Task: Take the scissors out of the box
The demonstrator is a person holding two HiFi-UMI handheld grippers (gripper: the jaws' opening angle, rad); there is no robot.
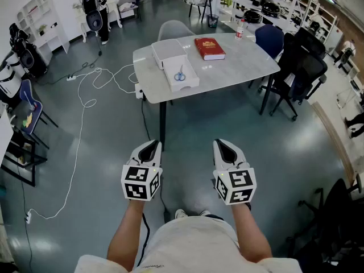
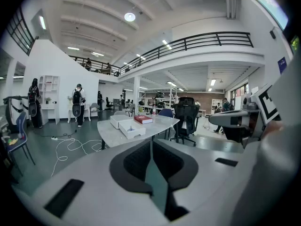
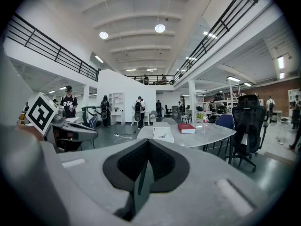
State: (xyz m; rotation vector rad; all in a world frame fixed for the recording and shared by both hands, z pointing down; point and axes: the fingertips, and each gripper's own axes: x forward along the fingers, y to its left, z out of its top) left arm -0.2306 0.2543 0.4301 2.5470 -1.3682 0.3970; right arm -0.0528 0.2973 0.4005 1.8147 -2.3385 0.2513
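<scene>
A white open box [image 1: 190,68] lies on the pale table [image 1: 239,67], well ahead of me. Blue-handled scissors [image 1: 180,75] rest inside it. A second white box part [image 1: 166,51] sits just behind, and a red book [image 1: 209,48] lies to the right. My left gripper [image 1: 151,145] and right gripper [image 1: 222,144] hang side by side over the floor, well short of the table, both shut and holding nothing. The left gripper view has the box [image 2: 130,128] far beyond the closed left gripper [image 2: 151,142]. The right gripper view has the box [image 3: 161,134] past the closed right gripper [image 3: 148,142].
A grey chair [image 1: 173,28] stands behind the table, a blue chair [image 1: 269,38] and black office chairs [image 1: 301,67] to its right. White cable [image 1: 85,101] loops over the floor at left. A bottle [image 1: 239,30] stands on the table's far edge. People stand far off by shelves.
</scene>
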